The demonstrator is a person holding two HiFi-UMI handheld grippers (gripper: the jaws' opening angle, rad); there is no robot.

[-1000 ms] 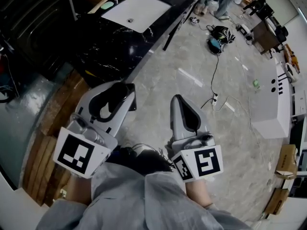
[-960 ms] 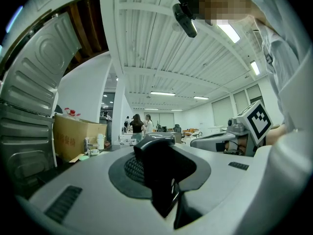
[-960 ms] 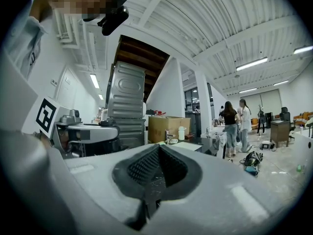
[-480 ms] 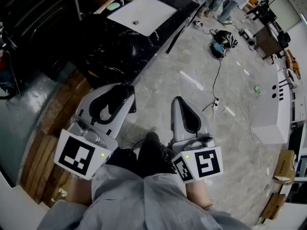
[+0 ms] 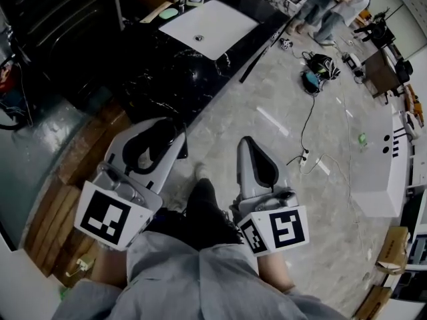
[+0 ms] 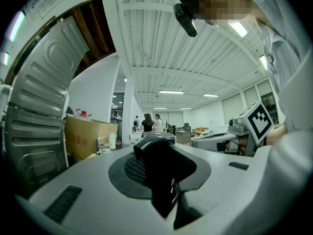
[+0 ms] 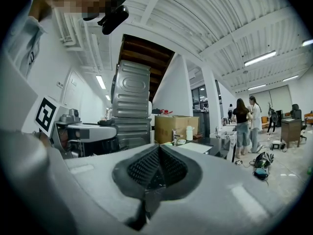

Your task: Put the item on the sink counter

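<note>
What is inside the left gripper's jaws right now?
A black item sits clamped in the left gripper, filling the gap between its jaws. The jaws cover its sides and lower part, so its full shape, and what it is, cannot be made out.

We hold both grippers level, side by side in front of us, pointing ahead. Our left gripper (image 5: pixel 163 131) has its jaws clamped on a dark item (image 6: pixel 164 173); our right gripper (image 5: pixel 249 145) has its jaws pressed together
</note>
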